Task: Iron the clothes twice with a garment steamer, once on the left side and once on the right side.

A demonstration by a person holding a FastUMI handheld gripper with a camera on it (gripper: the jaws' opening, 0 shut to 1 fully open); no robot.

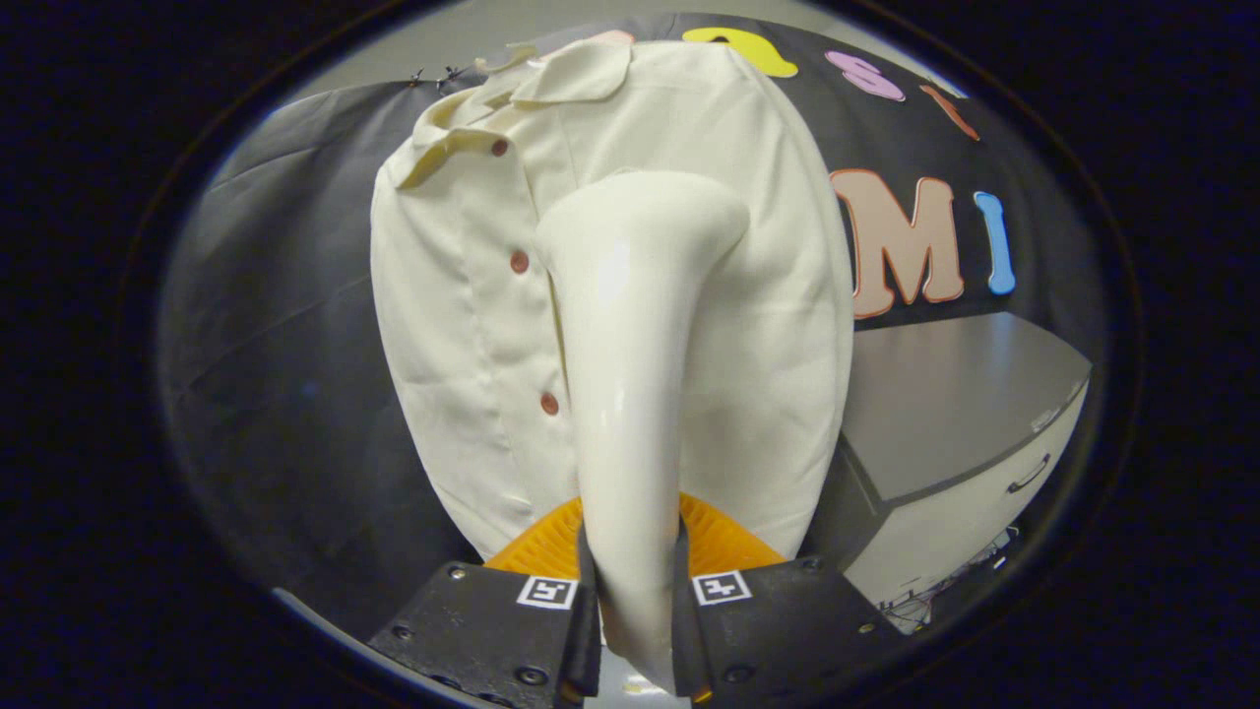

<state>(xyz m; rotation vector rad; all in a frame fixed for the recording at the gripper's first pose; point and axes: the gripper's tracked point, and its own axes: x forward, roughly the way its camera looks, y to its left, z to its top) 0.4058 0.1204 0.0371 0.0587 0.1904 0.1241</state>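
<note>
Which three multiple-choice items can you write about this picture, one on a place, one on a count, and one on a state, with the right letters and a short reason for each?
1. Where is the steamer's head against the shirt?
A. on the side of the button row toward the cabinet
B. on the collar
C. below the hem

2. How many buttons can be seen on the shirt?
A. one
B. three
C. six

3. What are the gripper's fingers doing?
A. spread wide with nothing between them
B. shut on the steamer's handle
C. pinching the shirt's collar

Answers:
1 A: the garment steamer lies over the shirt between its buttons and the cabinet.
2 B: three show along the placket.
3 B: the gripper has both fingers pressed on the handle.
</note>
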